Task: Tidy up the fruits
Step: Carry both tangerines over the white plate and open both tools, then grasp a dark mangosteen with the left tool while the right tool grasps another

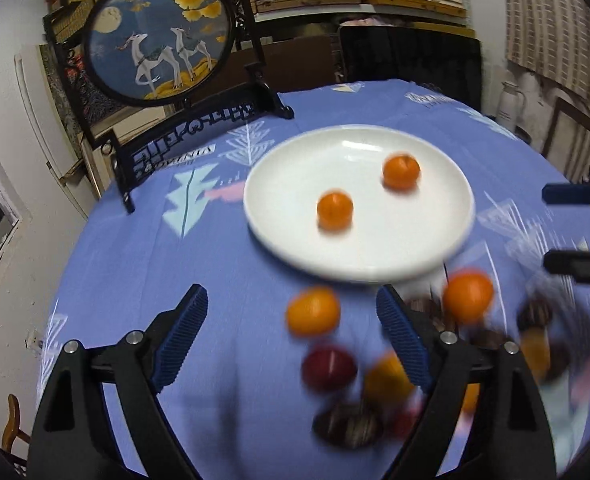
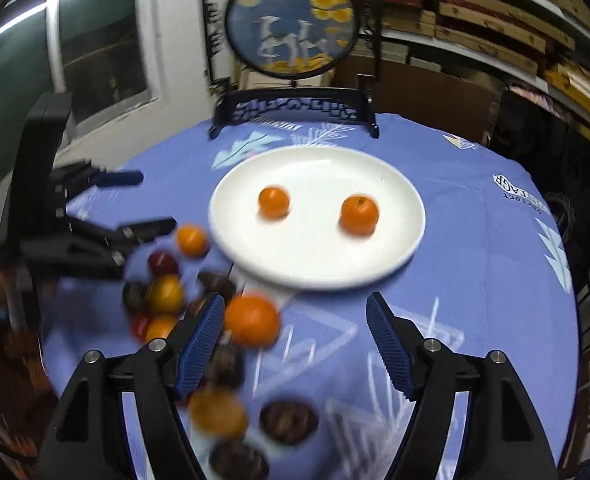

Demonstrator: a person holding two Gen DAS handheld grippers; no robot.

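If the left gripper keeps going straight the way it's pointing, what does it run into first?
Probably the loose orange on the tablecloth, which sits between the open fingers of the left gripper just short of the white plate. Motion blur makes depth uncertain.

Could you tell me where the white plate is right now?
The white plate sits mid-table in both views, ahead of the open jaws, holding two oranges, behind the loose fruit pile.

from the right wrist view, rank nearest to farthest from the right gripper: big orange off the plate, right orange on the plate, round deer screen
1. Big orange, beside the right gripper's left finger.
2. Right orange, on the plate.
3. Deer screen, at the table's far edge.
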